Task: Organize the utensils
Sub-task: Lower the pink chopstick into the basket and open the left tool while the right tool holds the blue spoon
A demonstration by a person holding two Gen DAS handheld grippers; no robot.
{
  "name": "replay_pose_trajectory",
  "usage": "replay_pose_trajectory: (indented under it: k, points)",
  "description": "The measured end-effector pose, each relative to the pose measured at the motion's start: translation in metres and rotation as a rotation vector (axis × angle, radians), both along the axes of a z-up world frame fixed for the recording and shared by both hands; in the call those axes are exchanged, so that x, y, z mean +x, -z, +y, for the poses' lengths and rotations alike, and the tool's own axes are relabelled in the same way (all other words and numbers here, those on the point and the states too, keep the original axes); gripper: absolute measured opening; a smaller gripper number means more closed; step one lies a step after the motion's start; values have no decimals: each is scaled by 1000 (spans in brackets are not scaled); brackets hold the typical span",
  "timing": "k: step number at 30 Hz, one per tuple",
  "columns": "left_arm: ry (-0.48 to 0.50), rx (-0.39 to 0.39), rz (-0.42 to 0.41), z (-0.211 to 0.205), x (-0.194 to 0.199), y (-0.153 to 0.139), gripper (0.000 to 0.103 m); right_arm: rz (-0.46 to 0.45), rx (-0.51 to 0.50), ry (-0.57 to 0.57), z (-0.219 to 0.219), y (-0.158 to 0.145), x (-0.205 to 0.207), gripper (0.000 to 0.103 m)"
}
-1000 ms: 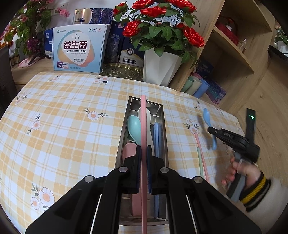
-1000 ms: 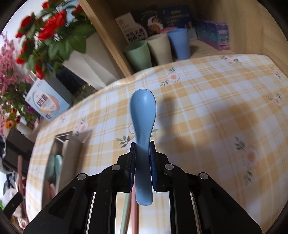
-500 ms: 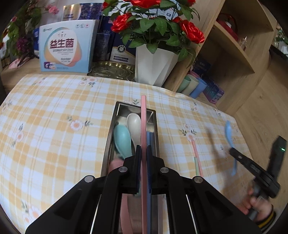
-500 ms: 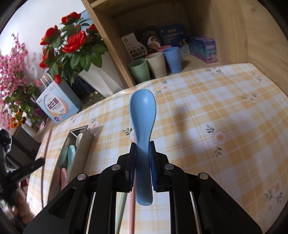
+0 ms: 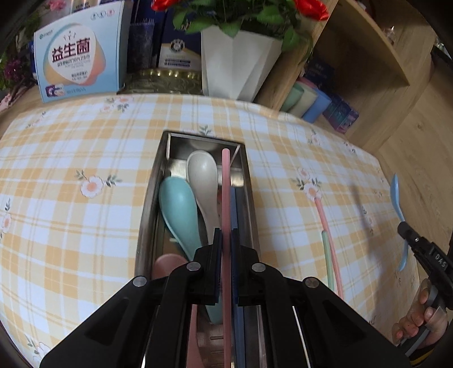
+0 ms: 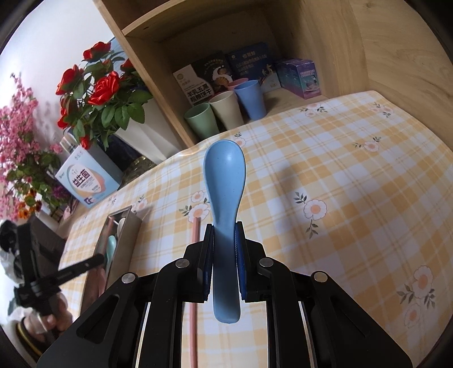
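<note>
My left gripper (image 5: 225,240) is shut on a pink chopstick (image 5: 225,186) and holds it lengthwise over the steel utensil tray (image 5: 147,215). The tray holds a teal spoon (image 5: 178,209), a beige spoon (image 5: 202,175), a blue chopstick (image 5: 233,206) and a pink spoon (image 5: 167,266). My right gripper (image 6: 224,235) is shut on a blue spoon (image 6: 225,175), held above the checked tablecloth, right of the tray (image 6: 124,226). A pink chopstick (image 5: 325,226) and a green chopstick (image 5: 328,263) lie on the cloth between tray and right gripper.
A white vase of red roses (image 5: 235,59), a blue-and-white box (image 5: 76,59) and a brass dish (image 5: 164,82) stand at the table's back edge. A wooden shelf (image 6: 198,17) at the back right holds three cups (image 6: 226,107) and boxes.
My left gripper has come down and forward over the tray with the pink chopstick. My right gripper has risen and drawn back to the right with the blue spoon.
</note>
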State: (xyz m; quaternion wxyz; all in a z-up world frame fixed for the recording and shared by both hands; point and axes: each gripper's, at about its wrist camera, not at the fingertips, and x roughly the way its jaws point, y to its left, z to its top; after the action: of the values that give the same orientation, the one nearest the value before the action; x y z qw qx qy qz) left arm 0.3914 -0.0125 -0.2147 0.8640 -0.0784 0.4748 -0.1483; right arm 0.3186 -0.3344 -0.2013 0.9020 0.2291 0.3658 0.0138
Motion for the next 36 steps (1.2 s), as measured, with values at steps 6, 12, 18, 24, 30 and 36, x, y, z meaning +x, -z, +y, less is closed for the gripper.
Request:
replay_pose_trajectory:
  k: [6,12,18,24,30,36]
  points:
    - [-3,19,23,-2,2,7,6,-13,0,-8,2,-6,-3,14]
    - [18,28,38,-5,3,9,6,-22,2,1,0,-12,-10,14]
    - [33,53,50,-9,0,9,6,-22,4,16,-4,-16,-16,14]
    - [45,42,33,-5,-6,-1,12,-34,-5,13,-2,-25,-20,14]
    - [50,42,-44,2,-20,-30,26,-55,-29,15,3,-39,-31,14]
    - [61,64,-168,11,-49,-69,47,-83,-66,3,15,-58,-41,14]
